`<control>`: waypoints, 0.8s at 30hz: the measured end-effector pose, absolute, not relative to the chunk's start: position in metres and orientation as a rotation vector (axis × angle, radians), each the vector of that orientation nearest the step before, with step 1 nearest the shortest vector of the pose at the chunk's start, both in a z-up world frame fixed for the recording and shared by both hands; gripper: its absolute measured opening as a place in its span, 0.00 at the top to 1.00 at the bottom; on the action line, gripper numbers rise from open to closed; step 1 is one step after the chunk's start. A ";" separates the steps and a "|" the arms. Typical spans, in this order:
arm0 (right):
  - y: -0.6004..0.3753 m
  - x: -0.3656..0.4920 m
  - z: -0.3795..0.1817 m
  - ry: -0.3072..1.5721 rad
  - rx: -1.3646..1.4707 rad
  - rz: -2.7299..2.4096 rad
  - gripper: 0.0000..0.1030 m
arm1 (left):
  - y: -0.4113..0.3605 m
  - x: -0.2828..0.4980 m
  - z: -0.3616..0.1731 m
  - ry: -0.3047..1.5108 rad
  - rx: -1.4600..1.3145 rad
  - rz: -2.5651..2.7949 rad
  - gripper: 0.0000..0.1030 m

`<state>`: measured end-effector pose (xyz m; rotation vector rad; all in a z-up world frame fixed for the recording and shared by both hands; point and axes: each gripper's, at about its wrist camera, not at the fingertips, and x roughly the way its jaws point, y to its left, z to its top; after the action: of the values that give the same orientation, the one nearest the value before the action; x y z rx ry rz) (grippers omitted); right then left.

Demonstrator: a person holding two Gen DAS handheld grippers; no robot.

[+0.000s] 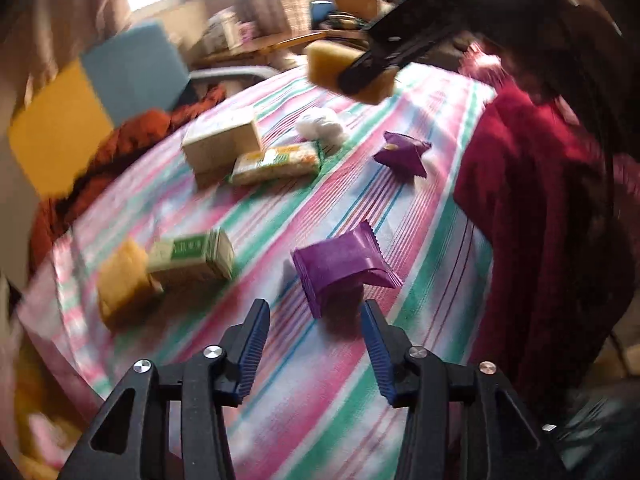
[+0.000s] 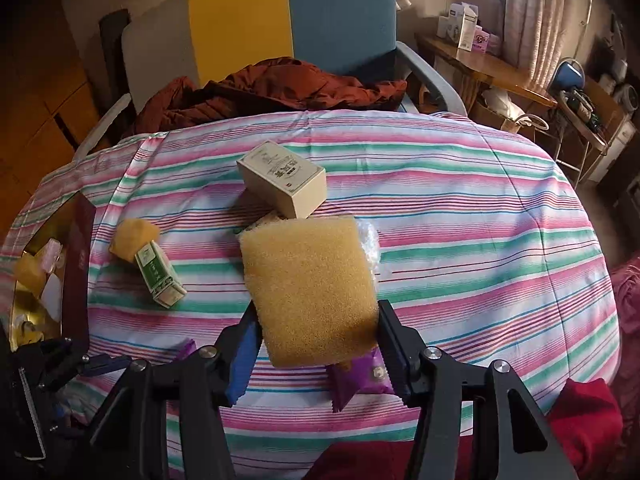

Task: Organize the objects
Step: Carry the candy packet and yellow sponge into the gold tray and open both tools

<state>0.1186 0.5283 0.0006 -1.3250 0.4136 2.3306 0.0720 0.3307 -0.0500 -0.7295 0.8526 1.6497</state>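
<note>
My right gripper point(image 2: 316, 316) is shut on a yellow sponge point(image 2: 310, 290) and holds it above the striped tablecloth point(image 2: 480, 240); it also shows in the left wrist view point(image 1: 344, 70). My left gripper point(image 1: 316, 308) is open and empty, just short of a purple packet point(image 1: 344, 266). A second purple packet point(image 1: 402, 154) lies farther off and shows under the sponge in the right wrist view point(image 2: 360, 376). A beige box point(image 2: 282, 178), a green-and-white box point(image 2: 160, 272), another yellow sponge point(image 2: 132, 236) and an orange-green packet point(image 1: 276, 164) lie on the cloth.
An open dark red box point(image 2: 76, 256) holding small items sits at the table's left edge. A rust-coloured jacket point(image 2: 272, 88) lies on a yellow-and-blue chair point(image 2: 292, 20) behind the table. Red cloth point(image 1: 532, 200) lies along the near edge. A white wad point(image 1: 324, 126) lies on the cloth.
</note>
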 end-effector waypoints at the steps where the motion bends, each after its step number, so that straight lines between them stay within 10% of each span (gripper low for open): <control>1: 0.527 0.121 -0.002 0.423 -1.327 2.333 0.46 | 0.337 0.076 -0.049 0.919 -0.687 1.626 0.43; 4: 0.528 0.127 -0.011 0.470 -1.323 2.341 0.46 | 0.354 0.080 -0.049 1.047 -0.609 1.534 0.23; 13: 0.536 0.127 -0.037 0.648 -1.337 2.346 0.44 | 0.397 0.056 -0.064 1.122 -0.648 1.351 0.23; 18: 0.554 0.138 -0.047 0.845 -1.308 2.333 0.44 | 0.412 0.050 -0.078 1.063 -0.758 1.287 0.64; 24: 0.554 0.137 -0.049 0.875 -1.304 2.336 0.44 | 0.397 0.040 -0.075 0.874 -0.884 1.442 0.68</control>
<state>0.1367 0.5544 -0.0493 -1.3036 0.8749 2.3364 0.0400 0.3975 -0.0753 -0.8839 0.8736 1.4423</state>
